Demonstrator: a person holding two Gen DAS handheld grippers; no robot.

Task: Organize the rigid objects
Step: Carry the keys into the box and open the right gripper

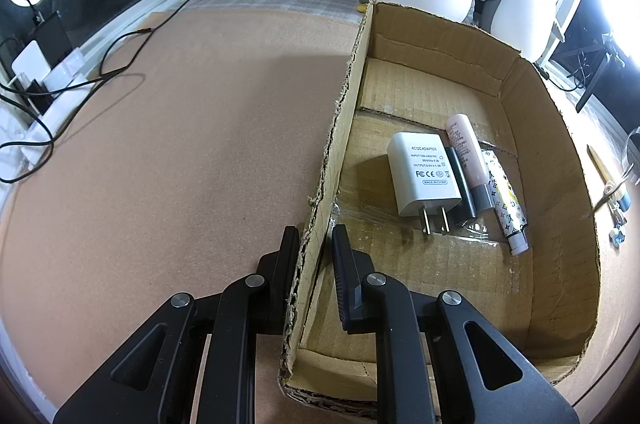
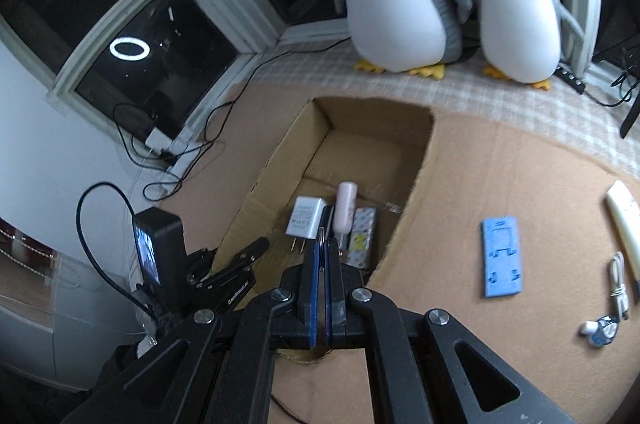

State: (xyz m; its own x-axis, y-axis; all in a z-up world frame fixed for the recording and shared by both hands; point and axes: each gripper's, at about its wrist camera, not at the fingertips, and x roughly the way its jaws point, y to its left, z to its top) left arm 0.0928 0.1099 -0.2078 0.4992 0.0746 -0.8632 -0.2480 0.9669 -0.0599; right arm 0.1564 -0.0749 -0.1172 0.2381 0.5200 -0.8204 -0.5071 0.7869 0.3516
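With the left claw [image 1: 315, 238] set astride the left wall of the cardboard box [image 1: 532, 128], one finger outside and one inside, the box is judged to be steadied; jaws are narrow, and whether the wall is actually pinched cannot be told. The right claw [image 2: 321, 256] is held over the near end of the box with jaws nearly closed on a thin item with a small metal ring at its tip, identity not resolvable. Already laid in the box in a row: white AC/DC adapter [image 1: 423, 177], black tube [image 1: 461, 186], pink tube [image 1: 468, 160], patterned tube [image 1: 505, 202]. Left out on the table: blue phone stand [image 2: 502, 256], cream remote [image 2: 622, 222], coiled cable [image 2: 618, 284], small blue-white item [image 2: 600, 331]. Step in hand: placement. Next move calls for lowering beside the row, then release.
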